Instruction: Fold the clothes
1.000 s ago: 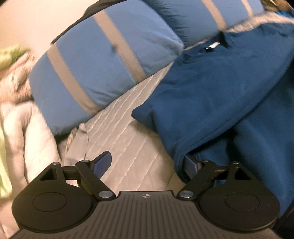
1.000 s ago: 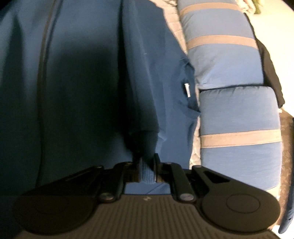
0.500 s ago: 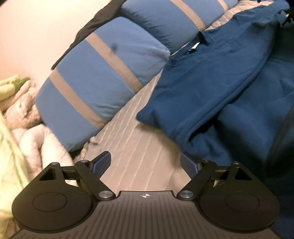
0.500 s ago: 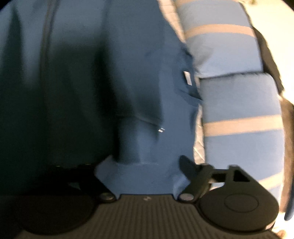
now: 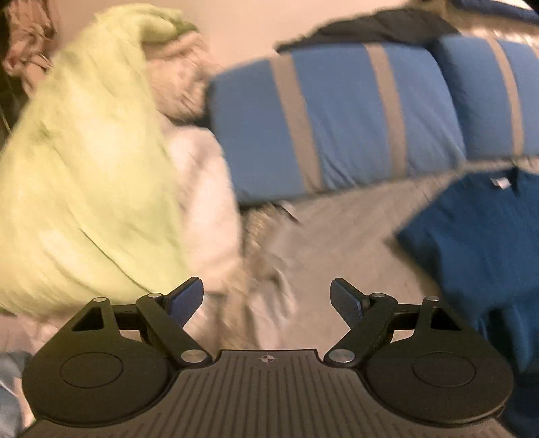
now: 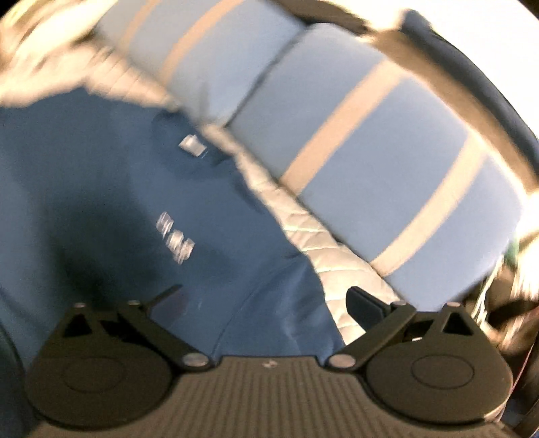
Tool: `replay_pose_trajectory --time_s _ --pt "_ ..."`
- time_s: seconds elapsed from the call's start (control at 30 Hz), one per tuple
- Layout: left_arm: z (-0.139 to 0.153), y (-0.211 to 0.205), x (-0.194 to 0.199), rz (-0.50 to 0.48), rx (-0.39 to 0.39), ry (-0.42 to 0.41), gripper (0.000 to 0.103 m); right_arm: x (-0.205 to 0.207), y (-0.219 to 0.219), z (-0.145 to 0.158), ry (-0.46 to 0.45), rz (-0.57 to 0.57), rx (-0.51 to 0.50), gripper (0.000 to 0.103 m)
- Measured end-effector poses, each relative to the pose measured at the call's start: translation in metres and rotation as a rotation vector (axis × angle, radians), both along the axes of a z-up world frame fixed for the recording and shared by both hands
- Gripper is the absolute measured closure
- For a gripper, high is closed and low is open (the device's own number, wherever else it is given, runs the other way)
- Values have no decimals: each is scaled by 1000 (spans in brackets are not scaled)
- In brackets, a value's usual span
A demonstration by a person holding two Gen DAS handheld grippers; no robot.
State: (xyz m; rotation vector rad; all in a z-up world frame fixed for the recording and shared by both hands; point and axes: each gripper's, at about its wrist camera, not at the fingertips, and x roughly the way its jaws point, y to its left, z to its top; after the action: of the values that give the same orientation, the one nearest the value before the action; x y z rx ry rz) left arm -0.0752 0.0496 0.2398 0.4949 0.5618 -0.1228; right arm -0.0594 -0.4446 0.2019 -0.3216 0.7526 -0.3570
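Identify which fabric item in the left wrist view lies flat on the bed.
The dark blue shirt, spread flat at right with its neck label showing; the lime green cloth and white cloth are heaped at left.

A home bedroom, a bed with a pale quilted cover (image 5: pixel 340 236), two blue pillows with tan stripes (image 5: pixel 337 114) along a plain wall (image 5: pixel 235 27), heaped green and white bedding (image 5: pixel 84 168), a dark blue garment (image 6: pixel 118 188) laid out
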Motion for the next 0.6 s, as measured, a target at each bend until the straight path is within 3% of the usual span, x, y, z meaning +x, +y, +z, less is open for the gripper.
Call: replay_pose_trajectory --time_s 0.17,0.33,0.47,0.6 --pt "64 -21 6 -33 52 -114 20 -7 -26 42 -201 -126 133 0" --pt "118 -53 -6 -85 -83 -232 20 -28 -47 97 -394 -197 173 0" --pt "127 -95 -27 -177 -129 -274 20 -52 -61 135 -499 -235 154 0" --pt "121 -143 -46 -317 -137 -273 20 -82 -69 163 -554 -264 57 0"
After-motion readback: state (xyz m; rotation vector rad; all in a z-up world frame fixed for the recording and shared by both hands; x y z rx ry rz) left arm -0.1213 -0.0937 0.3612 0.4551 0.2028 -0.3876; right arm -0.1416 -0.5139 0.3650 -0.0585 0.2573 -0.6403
